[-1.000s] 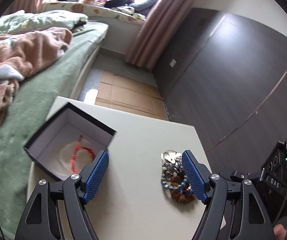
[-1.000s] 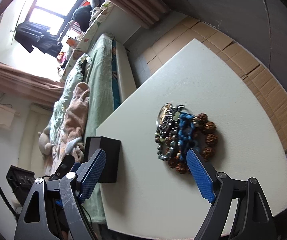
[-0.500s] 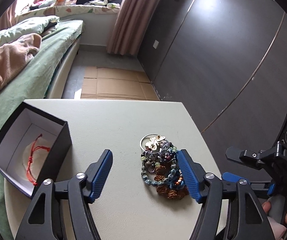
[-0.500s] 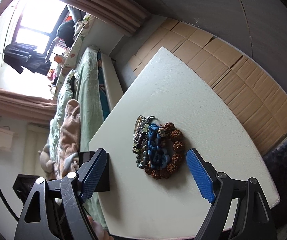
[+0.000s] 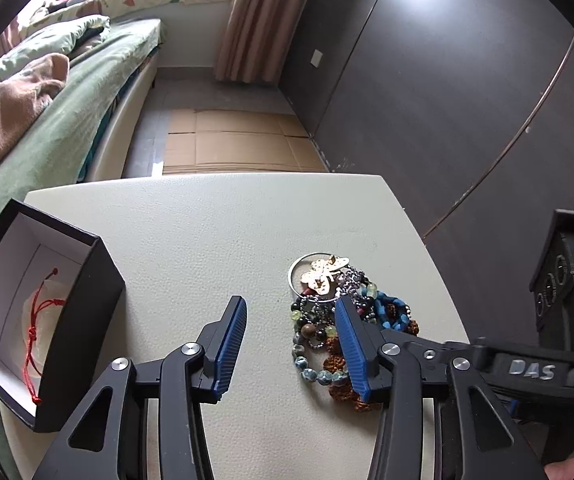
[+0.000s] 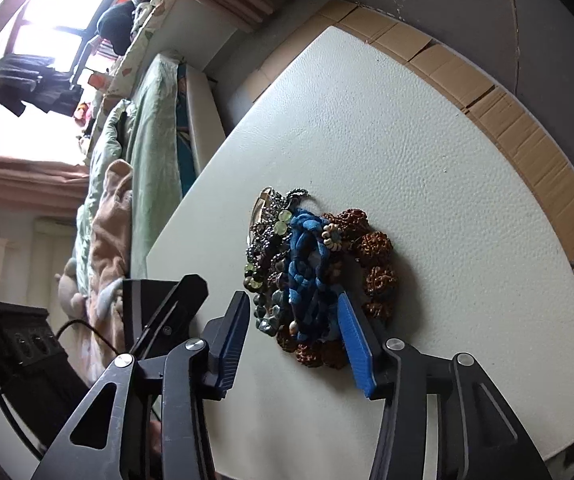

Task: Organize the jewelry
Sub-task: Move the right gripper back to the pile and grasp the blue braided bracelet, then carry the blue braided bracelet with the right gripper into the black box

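In the left wrist view, the left gripper [image 5: 290,344] hangs low over the white table [image 5: 215,232], its two blue fingers [image 5: 229,344] partly open with nothing between them. Its right finger lies across the near edge of the jewelry pile [image 5: 339,320], so I cannot tell if it touches the beads. Only this view shows the inside of the black box [image 5: 43,320]: it stands open at the left edge of the table, well apart from the pile, and one red cord bracelet [image 5: 41,328] lies on its white bottom. This view also shows a silver ring with a pale butterfly charm [image 5: 323,274] at the far end of the pile. The body of the other gripper enters from the right, low beside the pile.

In the right wrist view, the right gripper [image 6: 293,334] points at the pile [image 6: 307,272] from its near side, tilted and close to the table [image 6: 427,168]. Its fingers are partly open and stand on both sides of the blue braided bracelet [image 6: 307,268], but they do not clamp it. Here the box [image 6: 137,304] is seen only as one dark outer wall, partly hidden by the left gripper. One brown bracelet of rough seeds [image 6: 375,268] curves around the right side of the pile, and one strand of grey-green stone beads [image 6: 267,312] lies at the left side. The dark chains in the middle are too tangled to count. A green bed [image 6: 147,128] stands beyond the table.
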Motion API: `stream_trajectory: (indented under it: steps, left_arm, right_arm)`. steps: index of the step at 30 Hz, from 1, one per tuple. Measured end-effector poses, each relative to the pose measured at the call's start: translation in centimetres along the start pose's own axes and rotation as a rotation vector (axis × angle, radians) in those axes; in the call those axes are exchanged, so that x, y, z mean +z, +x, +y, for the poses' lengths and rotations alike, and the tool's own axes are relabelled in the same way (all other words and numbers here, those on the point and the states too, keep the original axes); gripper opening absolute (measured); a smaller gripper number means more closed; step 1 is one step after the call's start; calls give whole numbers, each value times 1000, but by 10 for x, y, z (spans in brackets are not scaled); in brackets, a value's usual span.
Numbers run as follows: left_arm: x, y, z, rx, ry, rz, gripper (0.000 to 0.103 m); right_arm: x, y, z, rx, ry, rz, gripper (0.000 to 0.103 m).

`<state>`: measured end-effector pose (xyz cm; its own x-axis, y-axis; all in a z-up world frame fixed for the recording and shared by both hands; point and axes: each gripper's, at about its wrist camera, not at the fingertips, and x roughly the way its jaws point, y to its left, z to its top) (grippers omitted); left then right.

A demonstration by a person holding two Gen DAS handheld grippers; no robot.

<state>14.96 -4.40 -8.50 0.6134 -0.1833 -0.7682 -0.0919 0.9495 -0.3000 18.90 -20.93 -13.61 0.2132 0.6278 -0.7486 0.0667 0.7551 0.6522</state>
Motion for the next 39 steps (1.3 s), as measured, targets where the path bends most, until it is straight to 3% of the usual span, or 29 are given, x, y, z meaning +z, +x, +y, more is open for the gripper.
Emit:
stream_trajectory:
  steps: [2,3,6,12,19,25,28,29,33,39]
  left_arm:
    - [2,1,3,6,-5,-1,48]
    - [2,2,5,6,-11,2,48]
    - [3,5,6,-6,-14,12,48]
    - [2,10,-14,-43,73,13,48]
    - [-7,30,-37,-6,206,59,48]
    - [-13,41,-37,32,256,82,47]
    - [-13,39,-40,17,278,58,32]
    - [-13,38,-41,6,284,51,10]
    - [-9,34,-40,-15,263,51,8]
    - [2,4,-26,-73,178,-11,8]
  right_arm:
    - [3,5,0,-42,-4,-9,32]
    - [5,5,-2,-52,2,-13,19]
    - [8,-7,-12,22,63,-46,13]
    - [12,-48,-21,82,85,-166,13]
    - [20,-48,-28,99,109,-160,13]
    - [25,-44,-24,131,119,-143,13]
    - [28,-44,-23,139,118,-147,13]
    - [28,-43,-23,140,120,-146,13]
    - [31,-41,-22,151,129,-145,13]
    - [28,-41,-17,156,113,-148,13]
